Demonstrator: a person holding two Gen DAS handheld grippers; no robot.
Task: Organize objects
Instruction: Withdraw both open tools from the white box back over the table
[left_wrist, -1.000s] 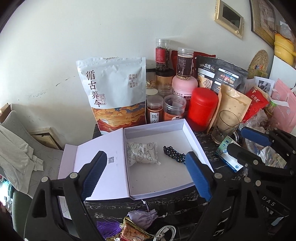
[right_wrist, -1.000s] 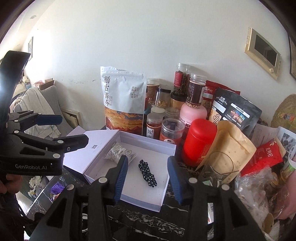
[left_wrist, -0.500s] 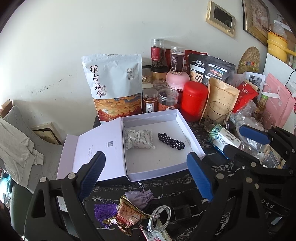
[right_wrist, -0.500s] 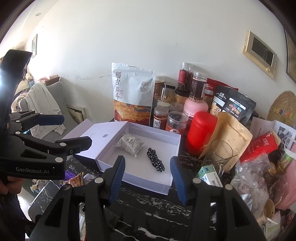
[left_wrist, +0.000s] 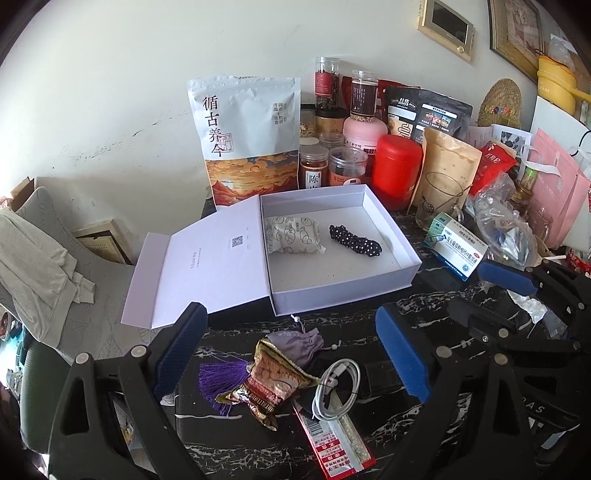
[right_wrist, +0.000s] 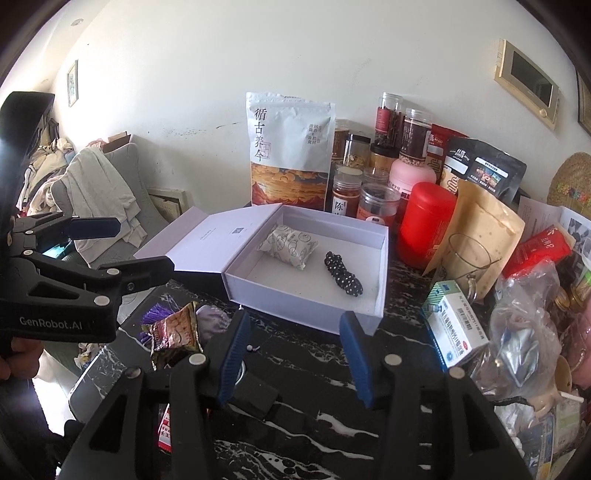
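White box (left_wrist: 343, 288) sits open at frame centre, lid flapped out to the left. Inside already: a printed sachet (left_wrist: 293, 236) and a black dotted hair tie (left_wrist: 354, 240), lying apart. Much floor space left in it.

Still loose on the dark marble table (left_wrist: 369, 325), lower centre: a brocade pouch (left_wrist: 273, 384) with purple tassel, a grey drawstring bag (left_wrist: 295, 341) touching it, a coiled white cable (left_wrist: 338, 384), a red packet (left_wrist: 336, 446).

Left gripper (left_wrist: 291, 354) hovers above this pile, jaws just opening wider, nothing between them. Right gripper (right_wrist: 295, 354) jaws apart, empty.

Judged roughly a third done.
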